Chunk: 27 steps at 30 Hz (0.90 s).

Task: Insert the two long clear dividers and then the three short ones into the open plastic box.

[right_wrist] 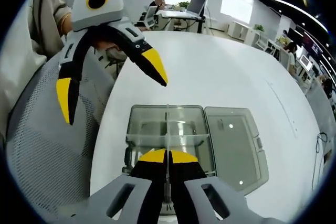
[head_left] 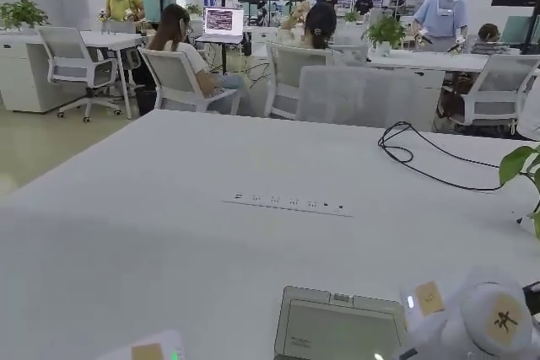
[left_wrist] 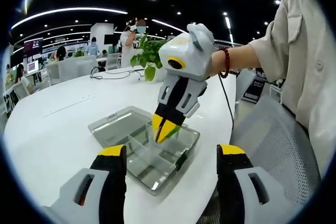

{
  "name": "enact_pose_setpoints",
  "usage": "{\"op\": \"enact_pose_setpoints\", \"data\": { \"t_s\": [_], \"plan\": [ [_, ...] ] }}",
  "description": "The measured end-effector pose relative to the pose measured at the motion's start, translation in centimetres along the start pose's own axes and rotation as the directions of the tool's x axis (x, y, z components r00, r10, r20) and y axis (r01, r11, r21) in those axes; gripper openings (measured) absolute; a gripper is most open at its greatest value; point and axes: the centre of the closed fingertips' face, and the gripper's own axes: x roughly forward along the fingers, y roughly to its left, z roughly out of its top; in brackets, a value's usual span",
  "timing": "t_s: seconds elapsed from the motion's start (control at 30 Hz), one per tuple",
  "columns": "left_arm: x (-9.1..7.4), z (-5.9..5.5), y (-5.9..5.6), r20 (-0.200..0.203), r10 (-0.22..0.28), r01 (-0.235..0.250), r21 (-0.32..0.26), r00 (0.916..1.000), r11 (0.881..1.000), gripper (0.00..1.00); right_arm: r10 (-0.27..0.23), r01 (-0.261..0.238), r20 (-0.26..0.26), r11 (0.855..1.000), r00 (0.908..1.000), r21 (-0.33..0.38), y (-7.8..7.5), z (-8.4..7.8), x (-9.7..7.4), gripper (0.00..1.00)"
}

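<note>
R hand-held gripper (right_wrist: 167, 154) clamped on clear divider (right_wrist: 167, 124) over box (right_wrist: 152, 107) | L hand-held gripper (right_wrist: 115, 102) jaws apart, off box edge

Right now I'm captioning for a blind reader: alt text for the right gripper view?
The right claw, shut on a thin clear plastic divider, holds it upright in the open clear plastic box on a white table. The left claw hangs open.

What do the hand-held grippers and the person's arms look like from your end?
The left hand-held gripper and the right hand-held gripper both have light grey bodies and black fingers tipped yellow. The arm behind the right one wears a loose beige sleeve and a red bead bracelet.
</note>
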Motion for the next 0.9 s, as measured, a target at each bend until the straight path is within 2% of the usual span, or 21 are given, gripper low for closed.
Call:
{"op": "enact_pose_setpoints", "data": {
  "t_s": [0.33, 0.5, 0.57, 0.67, 0.77, 0.87, 0.9],
  "plan": [
    [-0.2, -0.1, 0.2, -0.008, 0.008, -0.008, 0.004, 0.9999, 1.000, 0.71, 0.026, -0.025, -0.083, 1.000, 0.9962, 0.016, 0.0, -1.3, 1.5, 0.02],
    [-0.1, -0.2, 0.3, -0.010, 0.008, -0.008, 0.004, 0.9999, 1.000, 0.71, 0.048, -0.042, -0.111, 0.997, 0.9926, 0.064, -0.1, -1.4, 1.6, 0.02],
    [-0.1, -0.2, 0.2, -0.014, 0.006, -0.005, 0.005, 0.9999, 1.000, 0.71, 0.054, -0.045, -0.148, 0.997, 0.9876, 0.061, 0.0, -1.5, 1.7, 0.02],
    [0.0, -0.2, 0.2, -0.014, 0.004, -0.004, 0.010, 0.9999, 1.000, 0.71, 0.046, -0.042, -0.225, 0.999, 0.9733, 0.024, 0.1, -1.9, 2.2, 0.02],
    [-0.1, -0.1, 0.2, -0.013, 0.005, -0.005, 0.011, 0.9999, 1.000, 0.71, 0.042, -0.044, -0.280, 0.999, 0.9592, 0.000, 0.2, -2.3, 2.6, 0.02],
    [-0.1, -0.3, 0.3, -0.015, 0.009, -0.009, 0.011, 0.9998, 1.000, 0.72, 0.047, -0.050, -0.316, 0.999, 0.9477, -0.001, 0.2, -2.4, 2.7, 0.01],
    [-0.1, -0.4, 0.3, -0.017, 0.011, -0.011, 0.010, 0.9998, 1.000, 0.72, 0.049, -0.052, -0.319, 0.999, 0.9464, 0.000, 0.2, -2.4, 2.7, 0.01]
  ]
}}
